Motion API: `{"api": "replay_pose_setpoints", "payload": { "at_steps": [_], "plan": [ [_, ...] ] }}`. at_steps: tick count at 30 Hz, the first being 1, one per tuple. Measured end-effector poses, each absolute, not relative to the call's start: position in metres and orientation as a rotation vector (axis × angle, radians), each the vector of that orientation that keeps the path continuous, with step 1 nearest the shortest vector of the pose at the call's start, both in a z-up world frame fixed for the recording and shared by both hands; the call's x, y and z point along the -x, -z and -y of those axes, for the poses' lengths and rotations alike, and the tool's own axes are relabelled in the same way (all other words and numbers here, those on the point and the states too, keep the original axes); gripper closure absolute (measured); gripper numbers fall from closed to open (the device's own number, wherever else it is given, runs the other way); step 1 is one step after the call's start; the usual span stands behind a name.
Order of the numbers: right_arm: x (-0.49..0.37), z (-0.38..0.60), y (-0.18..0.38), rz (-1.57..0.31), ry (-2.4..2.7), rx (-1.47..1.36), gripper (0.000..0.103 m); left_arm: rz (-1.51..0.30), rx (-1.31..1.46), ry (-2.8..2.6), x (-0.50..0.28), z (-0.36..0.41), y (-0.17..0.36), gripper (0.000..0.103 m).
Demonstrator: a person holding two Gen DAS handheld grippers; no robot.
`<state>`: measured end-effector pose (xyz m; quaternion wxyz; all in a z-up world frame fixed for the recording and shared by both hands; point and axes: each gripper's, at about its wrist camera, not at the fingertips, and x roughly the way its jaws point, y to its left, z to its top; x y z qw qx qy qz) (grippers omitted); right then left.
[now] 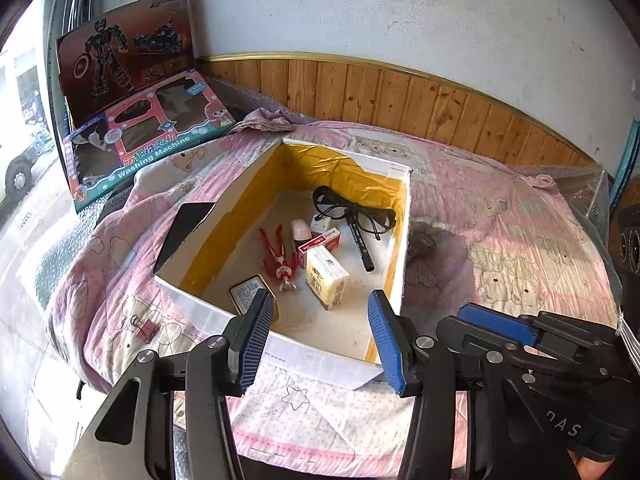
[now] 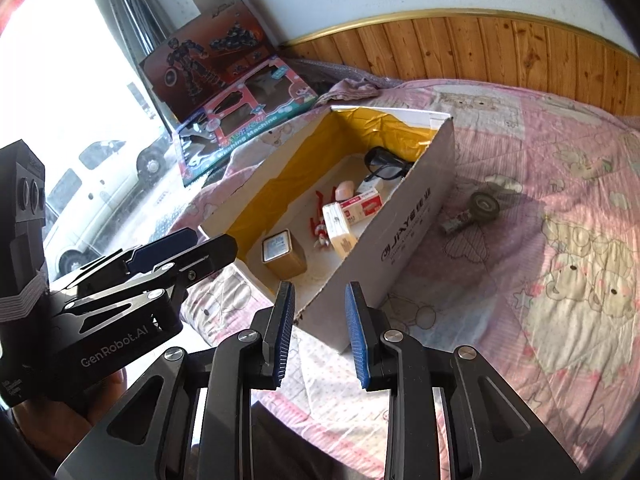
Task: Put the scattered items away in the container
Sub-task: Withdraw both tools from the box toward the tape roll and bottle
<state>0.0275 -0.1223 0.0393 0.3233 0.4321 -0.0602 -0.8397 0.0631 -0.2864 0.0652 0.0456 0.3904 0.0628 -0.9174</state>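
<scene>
My left gripper (image 1: 320, 340) hung with its jaws spread and empty above the near rim of the white cardboard box (image 1: 296, 354), which sat on the pink quilt (image 1: 520, 240). My right gripper (image 2: 318, 330) was also parted and held nothing, just short of the box's near corner. Inside the box lay black glasses (image 1: 352, 208) at twelve o'clock, a black marker (image 1: 360, 246), a red figure (image 1: 276, 258), a red-and-white carton (image 1: 320, 242), a cream packet (image 1: 326, 278) and a small tin (image 1: 250, 292) at seven o'clock. Outside the box, a small wheeled object (image 2: 476, 210) rested on the quilt at three o'clock, a red binder clip (image 1: 146, 328) at nine o'clock. Two toy boxes (image 1: 132, 112) leaned against the wall at eleven o'clock.
</scene>
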Motion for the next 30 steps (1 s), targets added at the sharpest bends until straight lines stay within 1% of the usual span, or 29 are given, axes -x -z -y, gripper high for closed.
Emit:
{"api": "replay_pose_setpoints", "payload": {
  "at_steps": [7,10,16,22,30],
  "plan": [
    [-0.043,0.077,-0.030,0.273,2.263,-1.161,0.075,-0.136,-1.231,2.879,-0.069,0.249,-0.064,0.052],
    [-0.046,0.056,-0.026,0.328,2.292,-1.177,0.073,-0.109,-1.245,2.921,-0.069,0.232,-0.065,0.052],
    [-0.042,0.027,-0.017,0.402,2.343,-1.220,0.072,-0.073,-1.320,2.997,-0.061,0.200,-0.060,0.052],
    [-0.020,0.015,-0.007,0.430,2.362,-1.258,0.072,-0.040,-1.383,3.059,-0.039,0.178,-0.044,0.051],
    [0.043,0.011,0.016,0.405,2.360,-1.329,0.073,-0.019,-1.501,3.073,0.008,0.167,-0.002,0.052]
  ]
}}
